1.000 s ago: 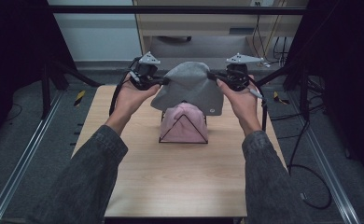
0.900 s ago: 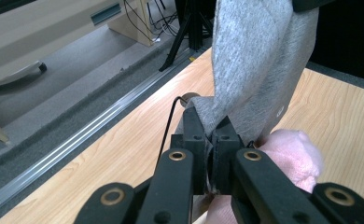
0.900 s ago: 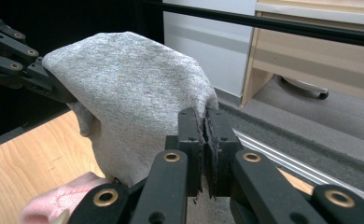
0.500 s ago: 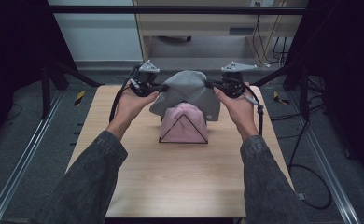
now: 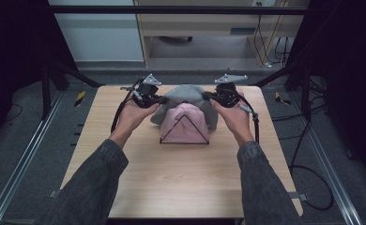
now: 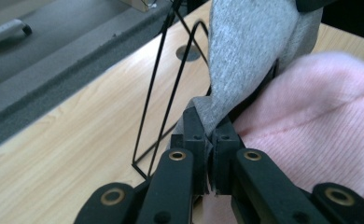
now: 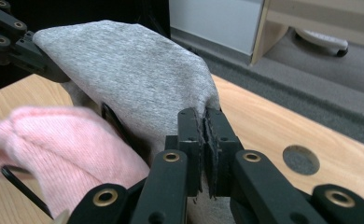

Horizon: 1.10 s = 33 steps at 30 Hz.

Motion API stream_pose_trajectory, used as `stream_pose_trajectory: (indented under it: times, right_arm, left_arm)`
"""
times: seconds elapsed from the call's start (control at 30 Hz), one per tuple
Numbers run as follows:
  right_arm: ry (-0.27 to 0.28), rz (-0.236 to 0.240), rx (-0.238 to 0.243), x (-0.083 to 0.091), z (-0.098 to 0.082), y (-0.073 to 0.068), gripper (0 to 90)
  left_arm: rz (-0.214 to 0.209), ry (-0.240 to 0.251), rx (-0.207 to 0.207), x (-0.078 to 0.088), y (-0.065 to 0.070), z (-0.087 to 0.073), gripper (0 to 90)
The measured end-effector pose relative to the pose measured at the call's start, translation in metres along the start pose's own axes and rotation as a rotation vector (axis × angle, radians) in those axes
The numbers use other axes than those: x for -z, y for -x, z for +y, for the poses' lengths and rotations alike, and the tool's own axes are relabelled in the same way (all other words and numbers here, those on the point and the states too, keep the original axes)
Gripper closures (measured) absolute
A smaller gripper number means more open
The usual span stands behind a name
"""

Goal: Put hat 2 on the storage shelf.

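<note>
A grey knit hat [image 5: 186, 95] hangs stretched between my two grippers over the far middle of the table. My left gripper [image 5: 162, 99] is shut on its left edge, and the grey fabric [image 6: 245, 56] is pinched between the jaws [image 6: 208, 135]. My right gripper [image 5: 208, 97] is shut on the right edge, where the grey cloth [image 7: 138, 70] rises from the pinch [image 7: 203, 123]. Below and in front sits a pink knit hat [image 5: 186, 123] draped on a black wire triangular stand [image 5: 171, 132]. The grey hat lies over the top rear of the pink hat.
The wooden table [image 5: 171, 183] has a round hole [image 7: 301, 160] near its far edge. Cables [image 5: 120, 112] trail from each gripper. Beyond the table are a grey floor, a wooden cabinet [image 5: 204, 33] and black frame legs [image 5: 54, 79].
Both grippers have come down with the grey hat, which now sits lower over the pink hat and covers more of its top.
</note>
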State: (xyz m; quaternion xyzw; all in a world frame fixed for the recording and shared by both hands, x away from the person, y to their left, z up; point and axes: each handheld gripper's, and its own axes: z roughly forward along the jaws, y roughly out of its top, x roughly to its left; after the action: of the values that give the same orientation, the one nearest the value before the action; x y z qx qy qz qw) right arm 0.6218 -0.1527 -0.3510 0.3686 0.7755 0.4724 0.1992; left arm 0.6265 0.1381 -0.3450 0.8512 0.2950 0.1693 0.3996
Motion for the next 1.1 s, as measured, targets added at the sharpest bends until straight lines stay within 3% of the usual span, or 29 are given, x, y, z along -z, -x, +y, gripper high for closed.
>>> stream_pose_trajectory:
  times: [0.33, 0.57, 0.67, 0.83, 0.97, 1.1]
  right_arm:
    - [-0.031, 0.0, -0.02, -0.007, -0.016, 0.001, 85.9]
    - [-0.046, -0.001, -0.033, -0.009, -0.02, 0.001, 84.8]
    - [-0.046, -0.009, -0.034, -0.005, -0.02, 0.0, 70.7]
    - [-0.011, -0.047, -0.024, 0.022, -0.021, 0.0, 51.2]
    - [-0.008, -0.088, -0.015, 0.052, -0.03, -0.005, 38.7]
    - [-0.016, -0.117, -0.005, 0.068, -0.048, -0.012, 28.8]
  left_arm:
    - [-0.014, -0.041, 0.021, -0.013, 0.002, -0.013, 87.4]
    - [-0.005, -0.041, 0.032, -0.017, 0.002, -0.015, 83.9]
    - [0.042, -0.022, 0.056, -0.012, 0.002, -0.017, 62.1]
    - [0.077, 0.026, 0.053, 0.014, 0.005, -0.02, 44.1]
    - [0.071, 0.017, 0.028, 0.032, 0.014, -0.033, 32.0]
    - [0.031, 0.003, 0.033, 0.044, 0.025, -0.061, 20.4]
